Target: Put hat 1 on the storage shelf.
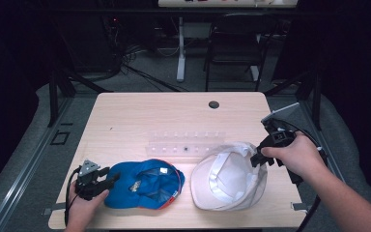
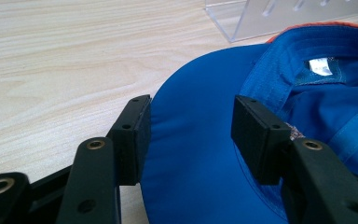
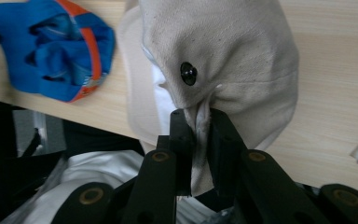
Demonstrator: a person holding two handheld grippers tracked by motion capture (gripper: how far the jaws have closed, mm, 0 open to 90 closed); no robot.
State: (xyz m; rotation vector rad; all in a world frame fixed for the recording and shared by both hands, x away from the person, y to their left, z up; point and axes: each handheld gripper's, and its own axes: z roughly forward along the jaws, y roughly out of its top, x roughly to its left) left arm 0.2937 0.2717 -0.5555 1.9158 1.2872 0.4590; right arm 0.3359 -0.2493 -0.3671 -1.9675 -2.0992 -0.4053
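Note:
A blue cap [image 1: 145, 187] with orange trim lies upside down at the table's front left. My left gripper [image 1: 108, 181] is at its brim, and in the left gripper view the blue brim [image 2: 191, 168] runs between the open jaws of my left gripper [image 2: 191, 135] with a gap at each pad. Front right, a white cap [image 1: 228, 176] also shows its inside, its right edge lifted. My right gripper [image 1: 257, 158] is shut on that edge. In the right gripper view the cream crown [image 3: 233, 51] hangs bunched from my right gripper [image 3: 198, 135], and the blue cap [image 3: 51, 51] lies beyond.
A clear plastic rack [image 1: 186, 142] lies across the table's middle just behind both caps. A round cable hole [image 1: 214, 104] sits near the far edge. A dark chair [image 1: 234, 43] and a table leg [image 1: 180, 53] stand beyond the light wood table [image 1: 140, 116].

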